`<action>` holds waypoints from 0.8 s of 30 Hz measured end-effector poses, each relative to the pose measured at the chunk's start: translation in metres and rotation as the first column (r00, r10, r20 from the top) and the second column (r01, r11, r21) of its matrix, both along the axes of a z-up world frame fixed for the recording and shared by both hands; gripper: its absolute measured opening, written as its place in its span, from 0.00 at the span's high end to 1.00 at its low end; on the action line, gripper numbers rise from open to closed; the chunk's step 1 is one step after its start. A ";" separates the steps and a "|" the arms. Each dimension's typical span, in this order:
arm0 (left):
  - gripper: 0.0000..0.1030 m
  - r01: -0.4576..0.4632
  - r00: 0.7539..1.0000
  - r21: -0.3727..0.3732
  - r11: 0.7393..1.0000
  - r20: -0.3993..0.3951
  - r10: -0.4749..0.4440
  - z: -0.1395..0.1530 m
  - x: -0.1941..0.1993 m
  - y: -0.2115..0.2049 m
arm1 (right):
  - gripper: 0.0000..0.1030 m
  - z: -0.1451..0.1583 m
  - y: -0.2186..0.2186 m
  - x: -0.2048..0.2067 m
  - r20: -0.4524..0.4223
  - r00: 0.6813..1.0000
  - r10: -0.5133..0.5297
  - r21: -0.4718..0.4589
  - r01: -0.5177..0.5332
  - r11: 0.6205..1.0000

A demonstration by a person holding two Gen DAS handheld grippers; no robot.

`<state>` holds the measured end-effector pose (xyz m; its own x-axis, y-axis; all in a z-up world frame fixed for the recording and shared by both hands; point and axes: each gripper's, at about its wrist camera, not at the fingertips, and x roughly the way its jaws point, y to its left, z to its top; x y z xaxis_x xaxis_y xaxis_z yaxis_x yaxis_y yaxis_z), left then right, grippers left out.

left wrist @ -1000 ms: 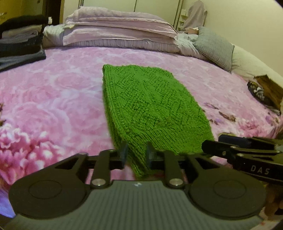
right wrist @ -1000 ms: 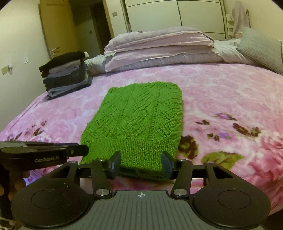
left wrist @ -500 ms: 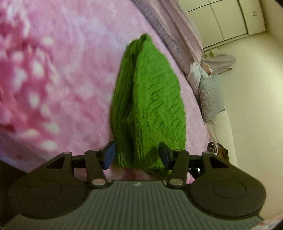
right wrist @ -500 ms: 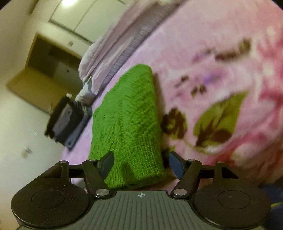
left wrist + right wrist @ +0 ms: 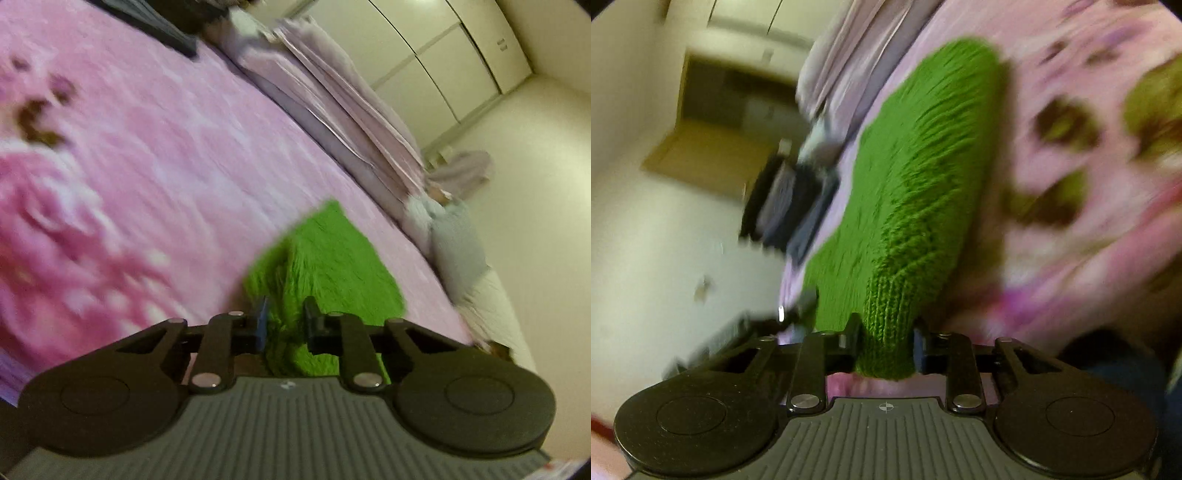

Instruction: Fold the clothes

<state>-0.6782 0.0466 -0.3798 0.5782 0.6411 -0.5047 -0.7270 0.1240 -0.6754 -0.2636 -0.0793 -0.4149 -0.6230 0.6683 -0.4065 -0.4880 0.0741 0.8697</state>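
A folded green knit sweater (image 5: 325, 269) lies on the pink flowered bedspread (image 5: 147, 166), its near end raised. My left gripper (image 5: 284, 326) is shut on the sweater's near left corner; green knit fills the narrow gap between its fingers. In the right wrist view the same green sweater (image 5: 923, 177) runs away from the camera, and my right gripper (image 5: 884, 341) is shut on its ribbed near edge. Both views are tilted and blurred by motion.
Stacked lilac pillows (image 5: 351, 107) line the head of the bed, with a grey cushion (image 5: 458, 243) beside them. A pile of dark folded clothes (image 5: 790, 206) sits at the bed's far left. White wardrobe doors (image 5: 454, 48) stand behind.
Both grippers have closed from open onto the sweater's near edge. Both cameras have rolled and swung, and the near end of the sweater has lifted off the bed.
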 end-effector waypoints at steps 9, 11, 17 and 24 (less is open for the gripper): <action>0.51 0.024 0.982 -0.133 0.991 0.191 0.002 -0.038 0.001 -0.029 | 0.32 0.007 0.022 0.067 0.052 0.983 -0.175 -0.003 0.175 0.985; 0.50 0.031 0.971 -0.170 0.985 0.239 0.011 -0.048 0.008 -0.034 | 0.32 -0.005 0.033 0.079 -0.009 0.981 -0.194 -0.045 0.193 0.980; 0.64 -0.010 0.965 -0.160 0.987 0.259 0.051 -0.058 0.022 -0.028 | 0.65 -0.016 0.054 0.084 -0.065 0.971 -0.229 -0.040 0.227 0.973; 0.80 -0.072 0.991 0.006 0.997 0.112 0.071 -0.019 0.007 -0.005 | 0.85 -0.016 0.045 0.050 -0.074 0.967 -0.243 -0.061 0.239 0.969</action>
<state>-0.6710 0.0417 -0.3987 0.5833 0.6875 -0.4326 -0.6541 0.0817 -0.7520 -0.2141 -0.0340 -0.4312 -0.4780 0.7825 -0.3991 -0.3789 0.2262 0.8974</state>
